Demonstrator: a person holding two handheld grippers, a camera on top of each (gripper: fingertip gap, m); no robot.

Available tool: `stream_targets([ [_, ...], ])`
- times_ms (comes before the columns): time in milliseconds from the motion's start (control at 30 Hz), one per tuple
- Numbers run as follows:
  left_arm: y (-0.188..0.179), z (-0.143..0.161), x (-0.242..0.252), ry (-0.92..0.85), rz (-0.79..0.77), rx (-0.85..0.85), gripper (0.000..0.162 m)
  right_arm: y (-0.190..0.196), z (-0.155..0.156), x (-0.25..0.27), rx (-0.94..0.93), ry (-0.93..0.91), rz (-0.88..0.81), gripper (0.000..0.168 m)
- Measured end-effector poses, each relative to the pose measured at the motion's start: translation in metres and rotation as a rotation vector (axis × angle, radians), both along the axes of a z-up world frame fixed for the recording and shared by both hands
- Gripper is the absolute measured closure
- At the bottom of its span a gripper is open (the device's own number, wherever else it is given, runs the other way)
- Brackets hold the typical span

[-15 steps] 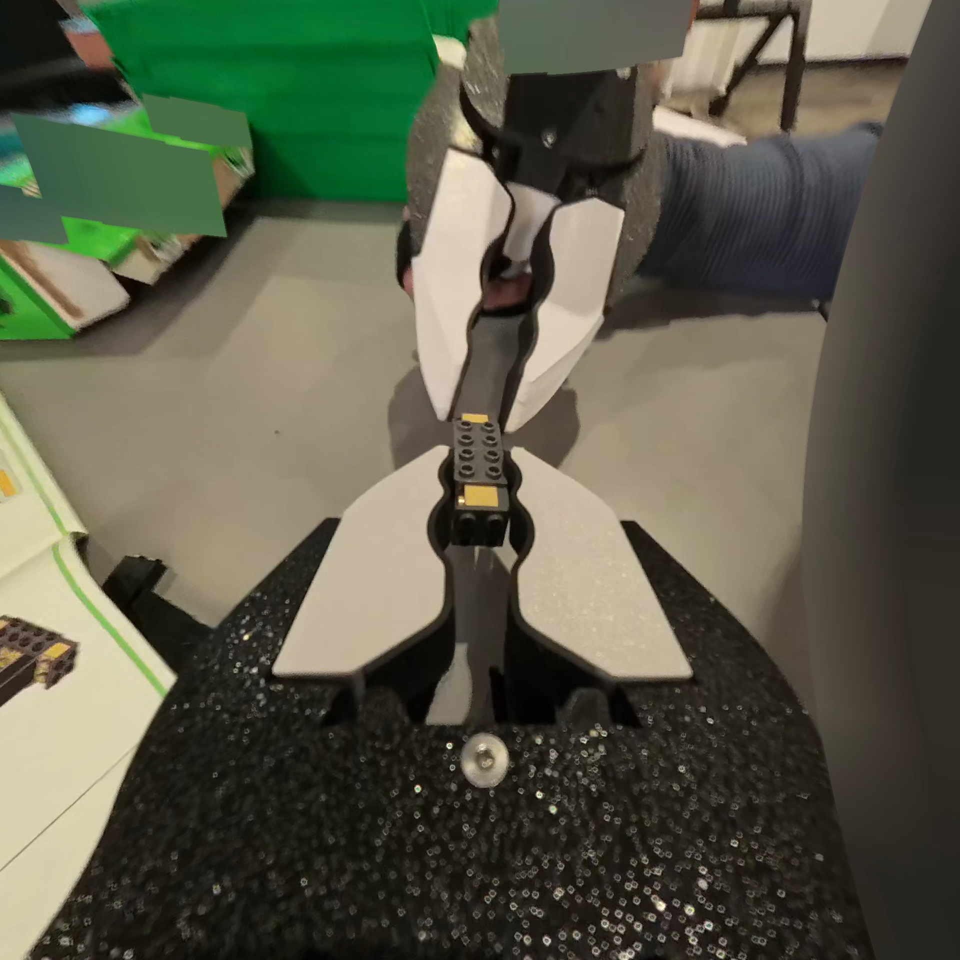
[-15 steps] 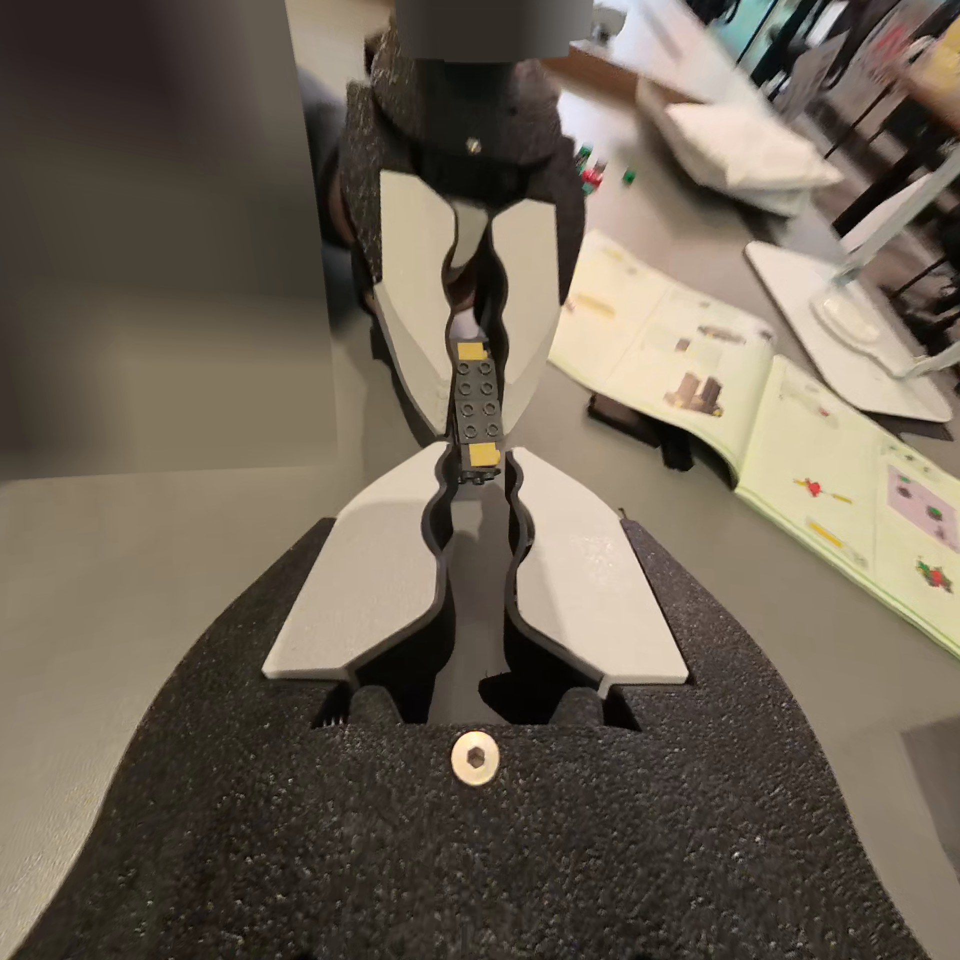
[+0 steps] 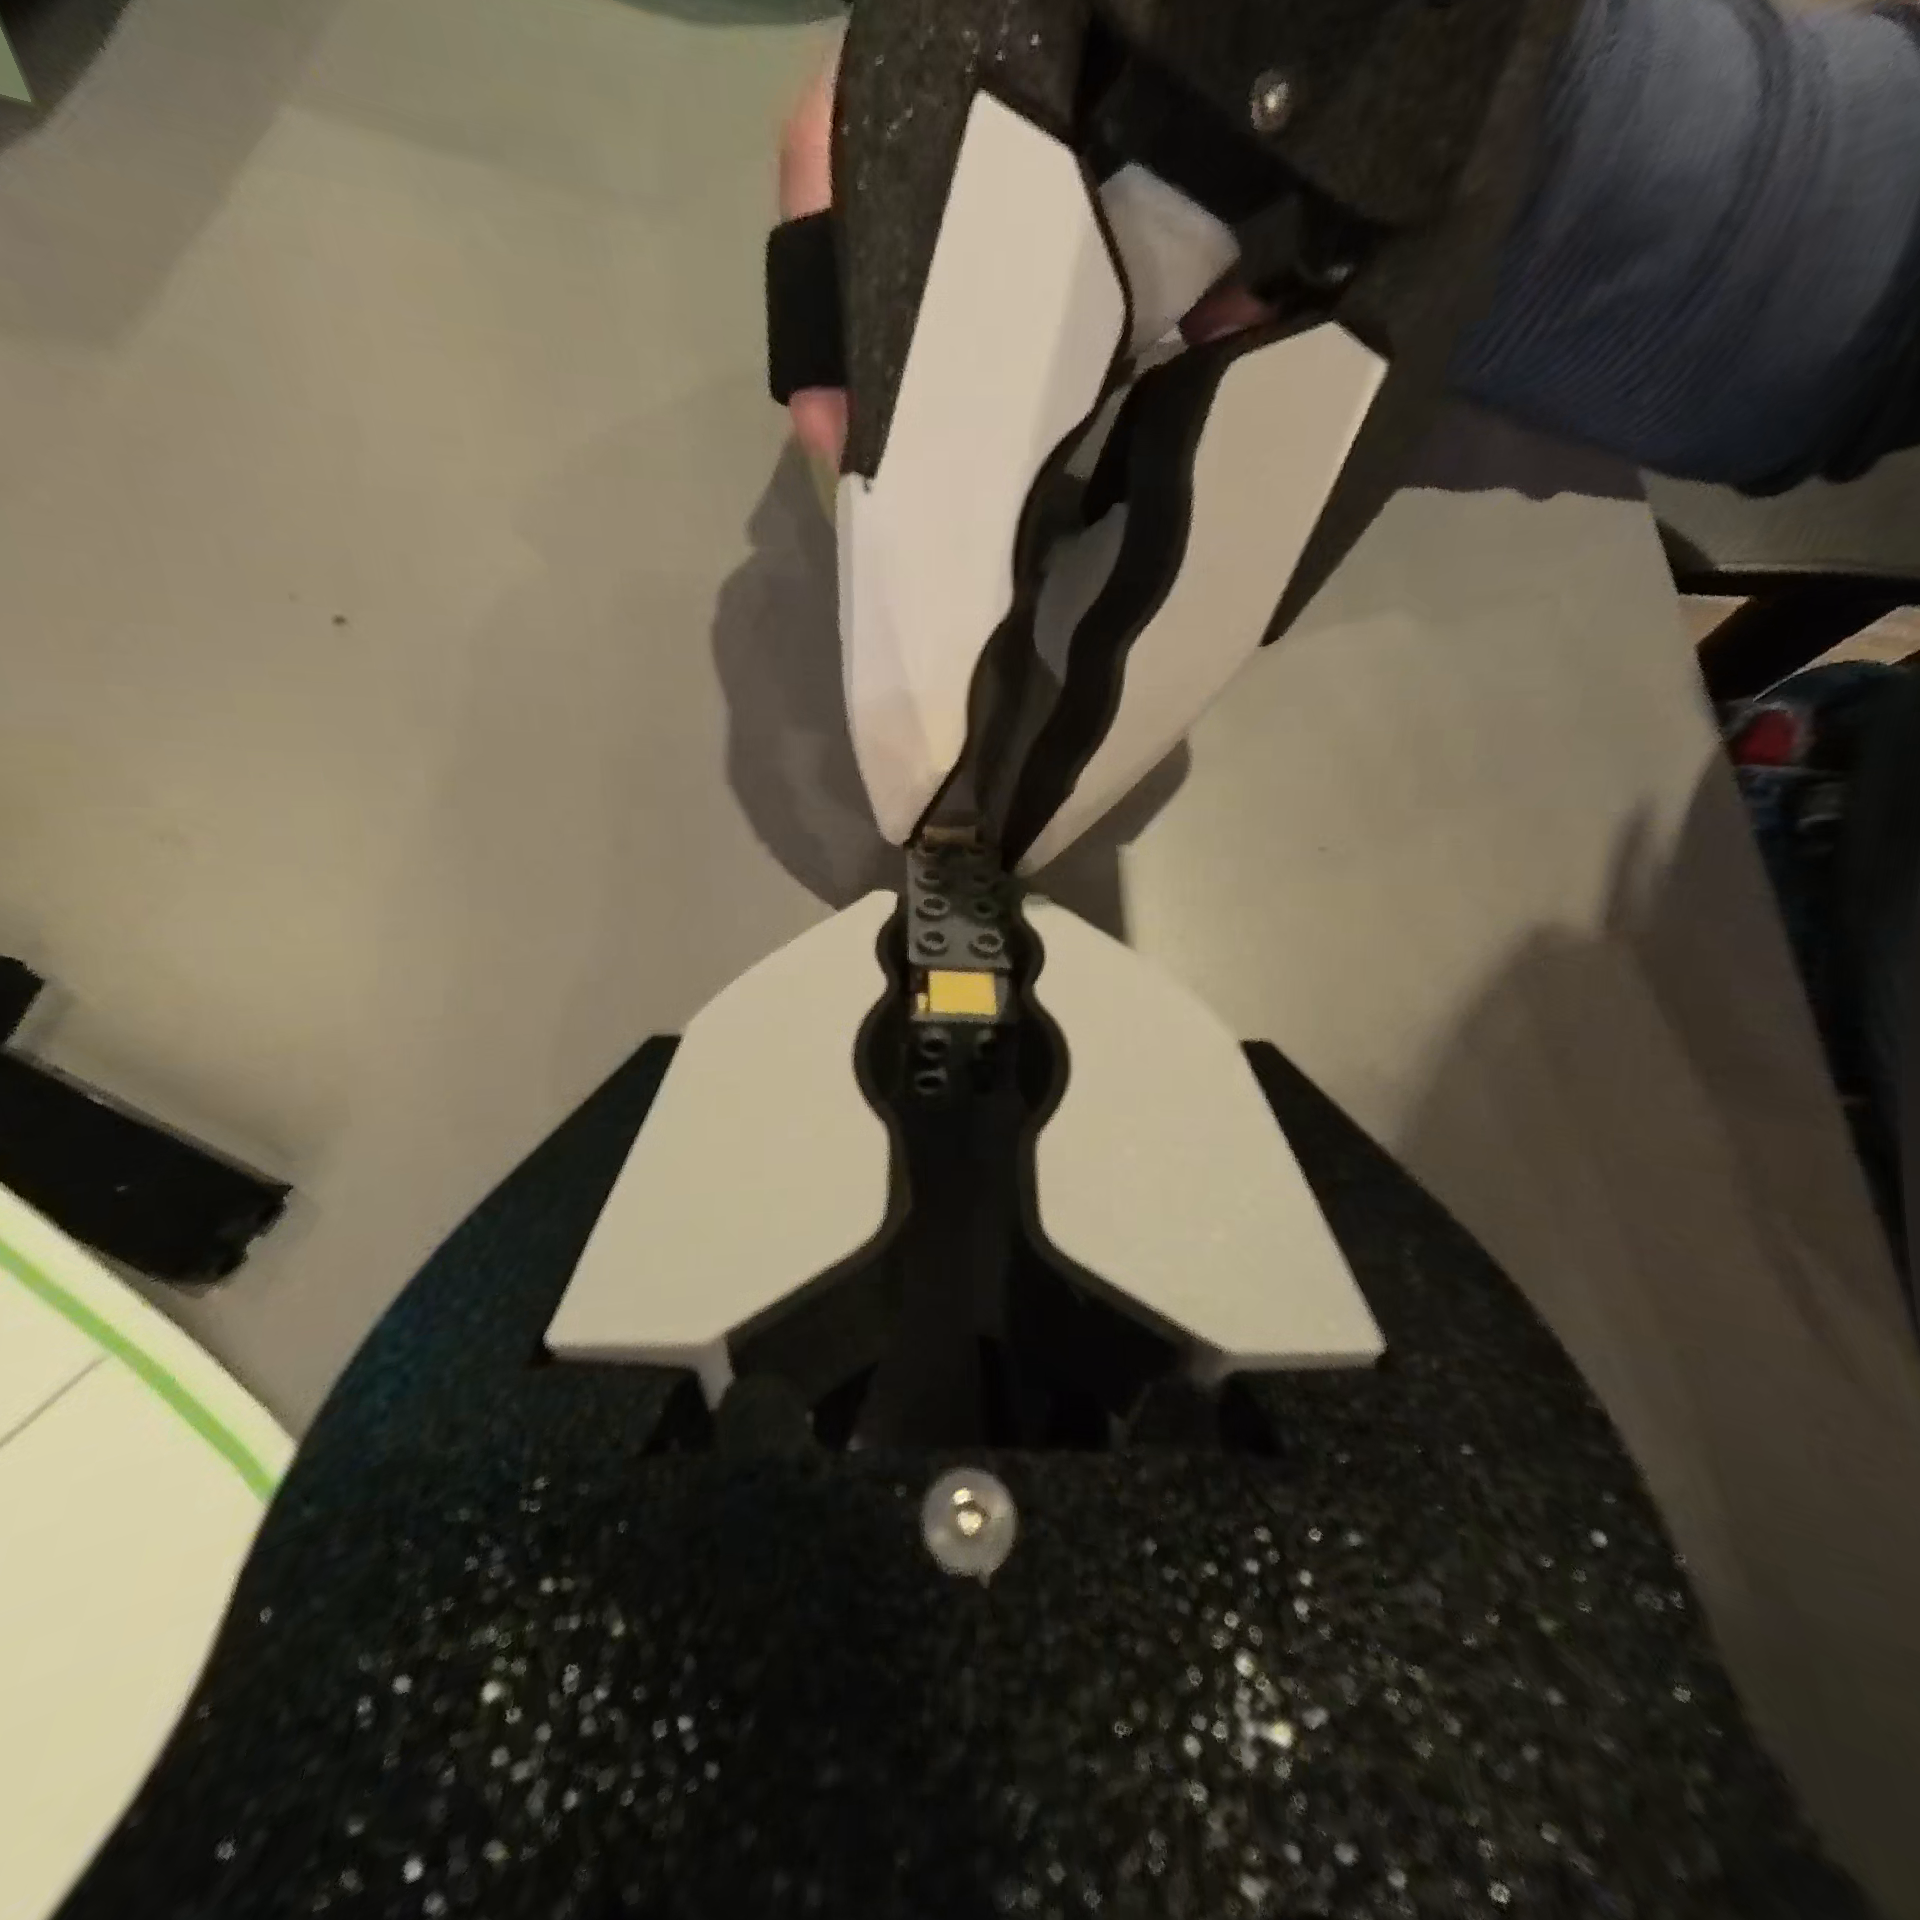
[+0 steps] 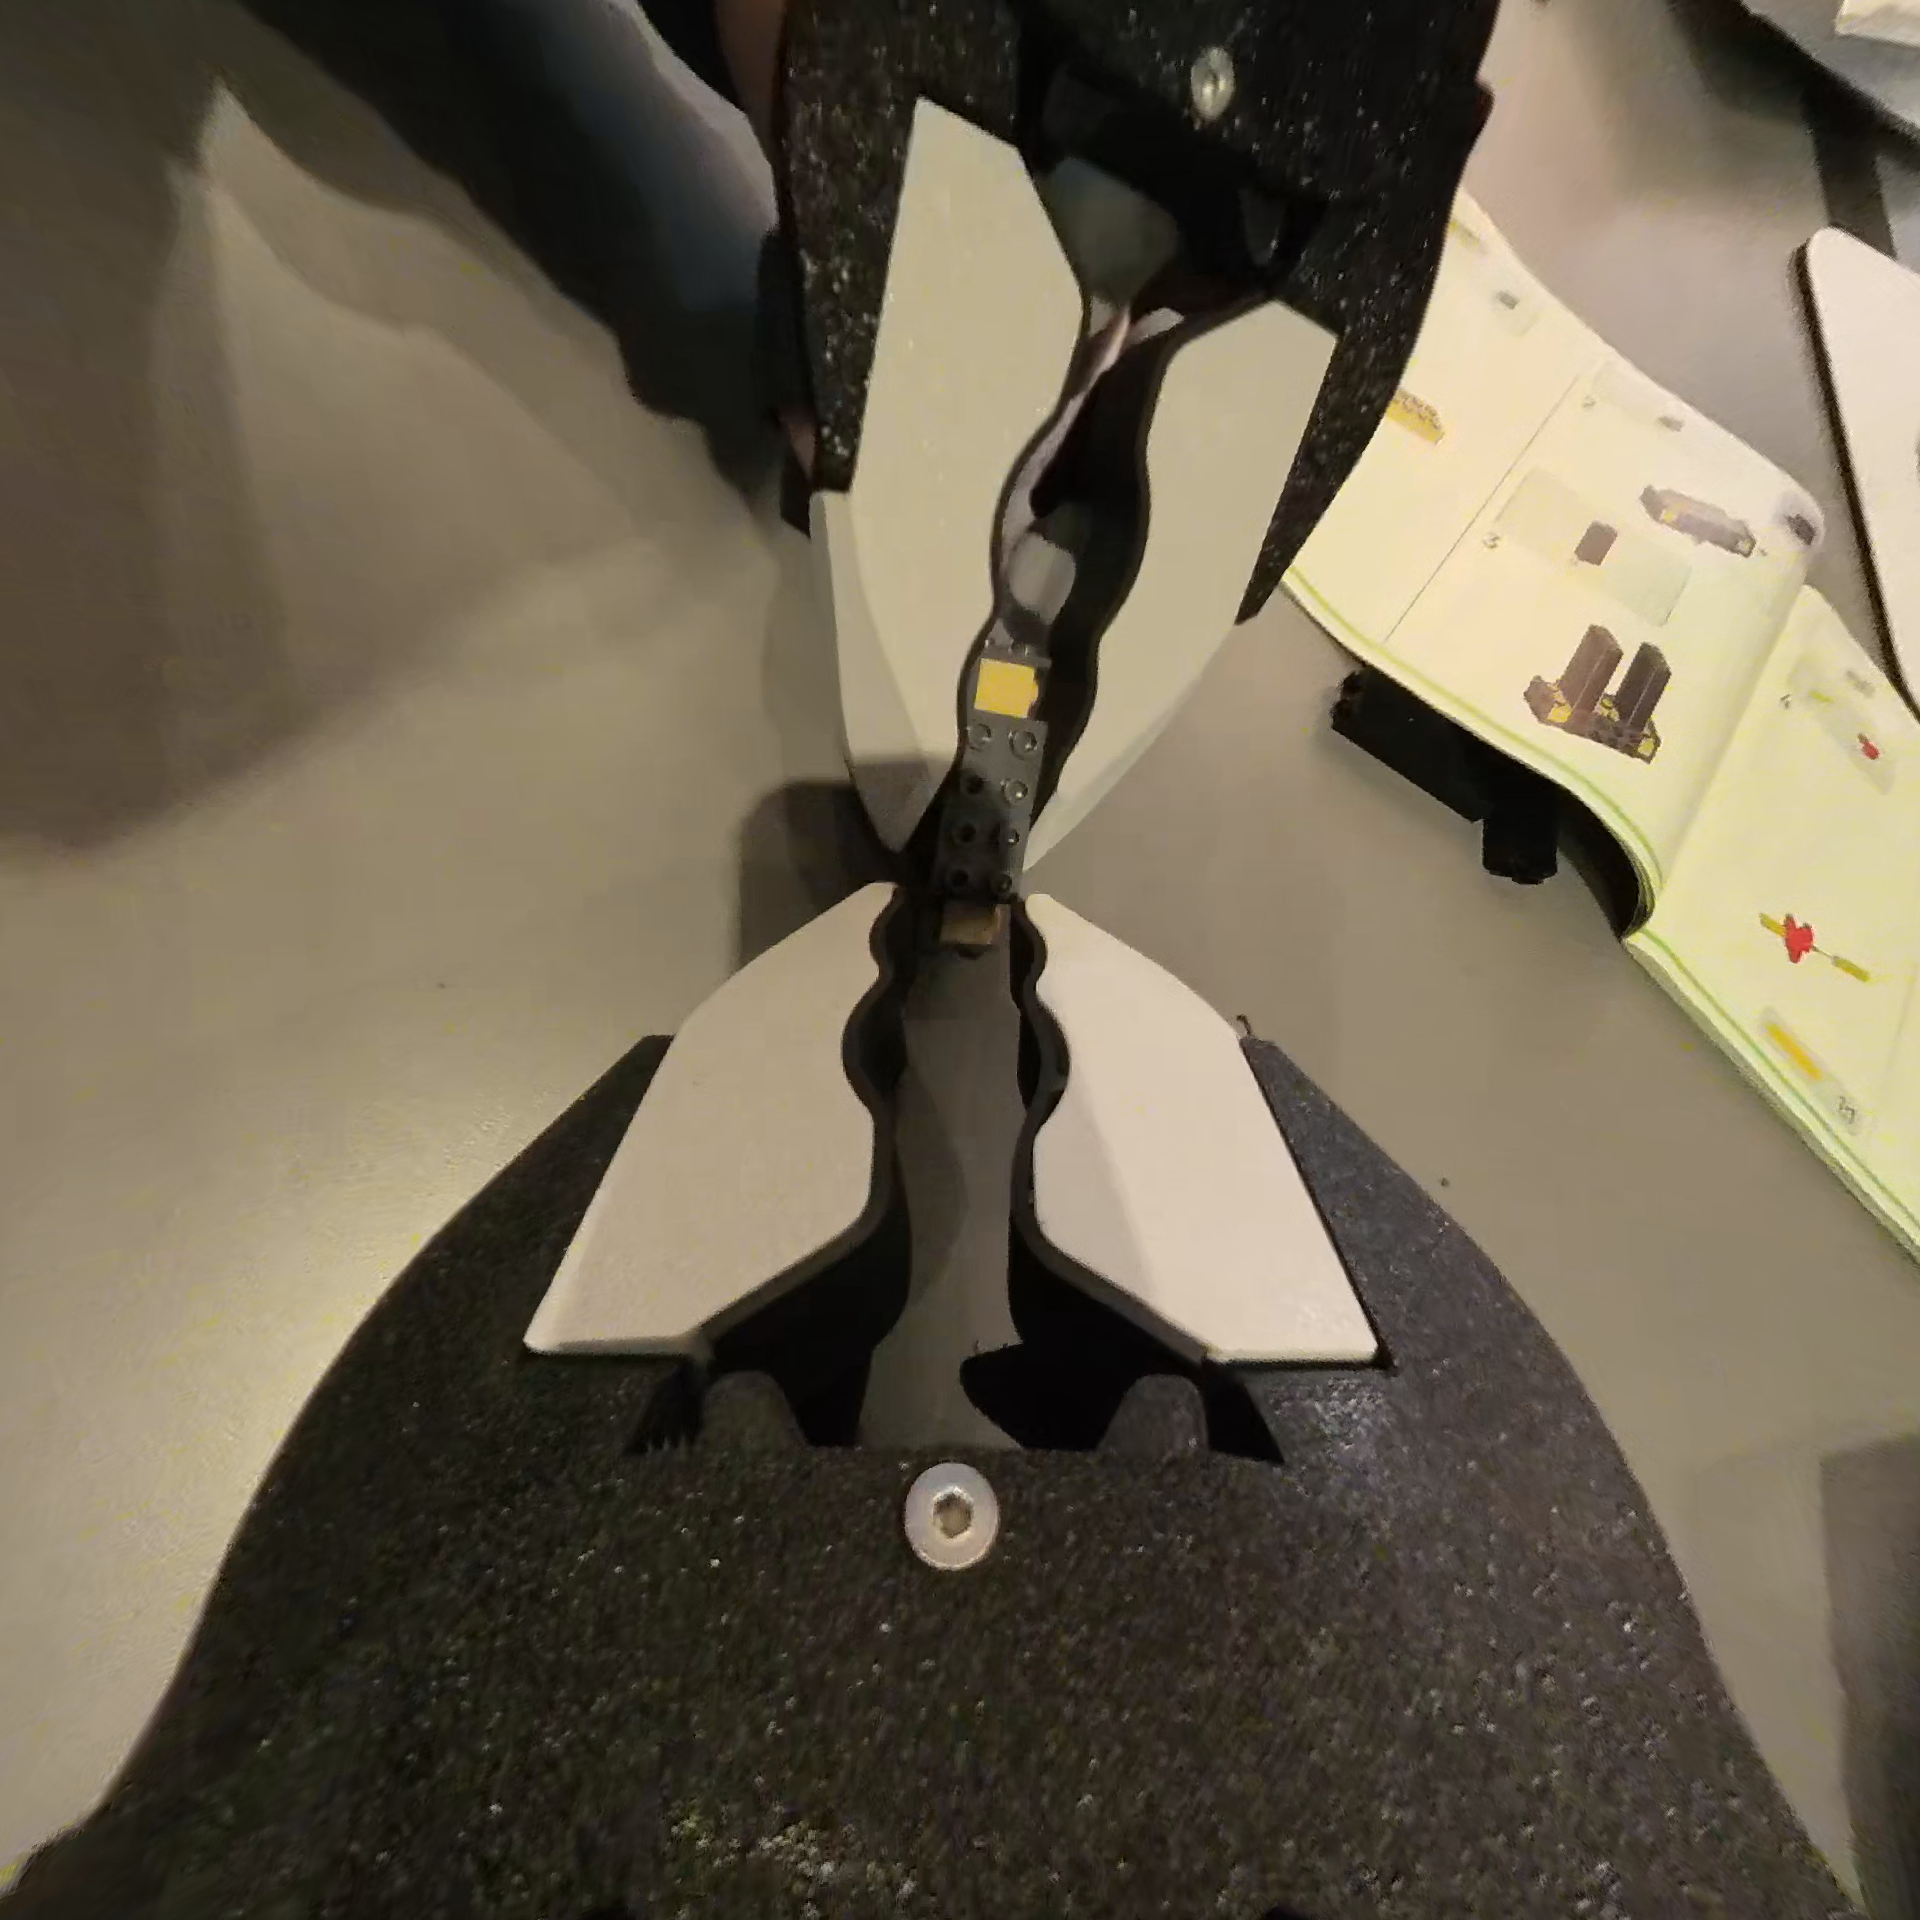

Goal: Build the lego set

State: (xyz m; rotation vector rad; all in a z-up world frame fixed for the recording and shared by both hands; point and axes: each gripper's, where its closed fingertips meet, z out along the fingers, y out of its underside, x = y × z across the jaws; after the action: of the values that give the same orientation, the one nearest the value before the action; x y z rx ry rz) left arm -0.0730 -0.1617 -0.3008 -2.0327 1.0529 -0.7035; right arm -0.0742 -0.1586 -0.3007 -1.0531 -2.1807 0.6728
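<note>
Both views had tightened: left hand-held gripper (image 3: 961,935) and right hand-held gripper (image 4: 961,914) each clamped the dark lego piece (image 3: 958,920), apparently pressing it together.

Left gripper (image 3: 958,935) and right gripper (image 4: 961,914) tip to tip, facing each other, both closed narrowly on one dark brick assembly (image 3: 956,914), sleeved forearm (image 3: 1683,260) behind right gripper

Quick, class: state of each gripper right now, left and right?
Left gripper: closed on the black lego piece, at its yellow-tile end.
Right gripper: closed on the same black lego piece, at the opposite end.
</note>
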Motion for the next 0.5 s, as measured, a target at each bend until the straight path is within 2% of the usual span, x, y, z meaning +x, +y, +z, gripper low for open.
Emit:
stream_targets([
  [500, -0.0061, -0.0022, -0.003, 0.009, 0.001, -0.066, 0.145, -0.0054, -0.003, 0.0002, -0.044, -0.102, -0.054, 0.152],
])
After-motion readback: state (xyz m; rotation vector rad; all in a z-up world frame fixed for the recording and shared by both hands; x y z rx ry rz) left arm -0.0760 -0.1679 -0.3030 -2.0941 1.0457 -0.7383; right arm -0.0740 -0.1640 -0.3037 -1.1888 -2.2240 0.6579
